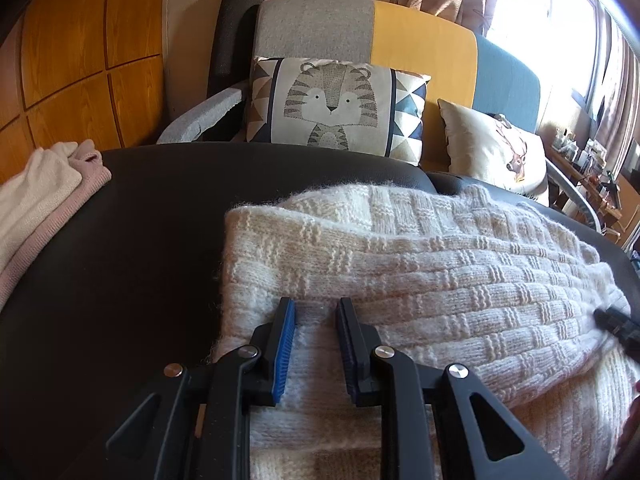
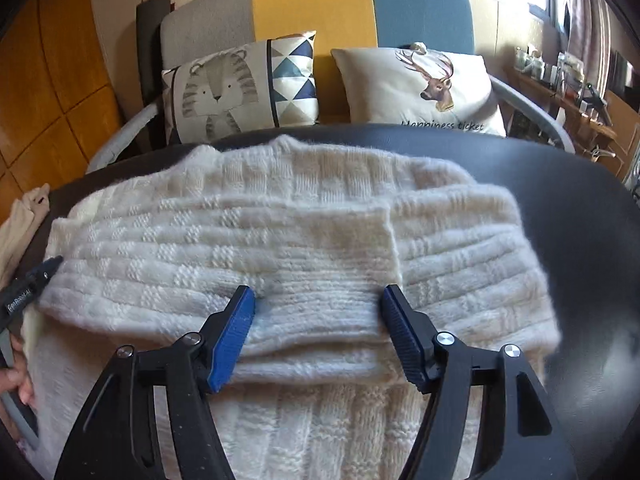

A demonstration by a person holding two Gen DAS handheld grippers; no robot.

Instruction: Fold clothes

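Note:
A cream chunky-knit sweater (image 1: 400, 264) lies on the black table (image 1: 140, 220), its upper part folded back over the lower. My left gripper (image 1: 315, 306) sits at the left end of that fold, its jaws narrow, with the knit of the fold edge filling the gap between the pads. In the right wrist view the sweater (image 2: 280, 240) spreads across the table (image 2: 580, 220). My right gripper (image 2: 318, 296) stands wide open astride the fold edge, pads apart from the knit. The tip of the left gripper (image 2: 44, 270) shows at the sweater's left edge, with a hand (image 2: 18, 384) below it.
A pile of folded white and pink clothes (image 1: 40, 200) rests at the table's left edge. Behind the table stands a grey, yellow and blue sofa (image 1: 420, 36) with a tiger cushion (image 1: 332, 108) and a deer cushion (image 2: 420, 84). A cluttered shelf (image 2: 568, 76) is at far right.

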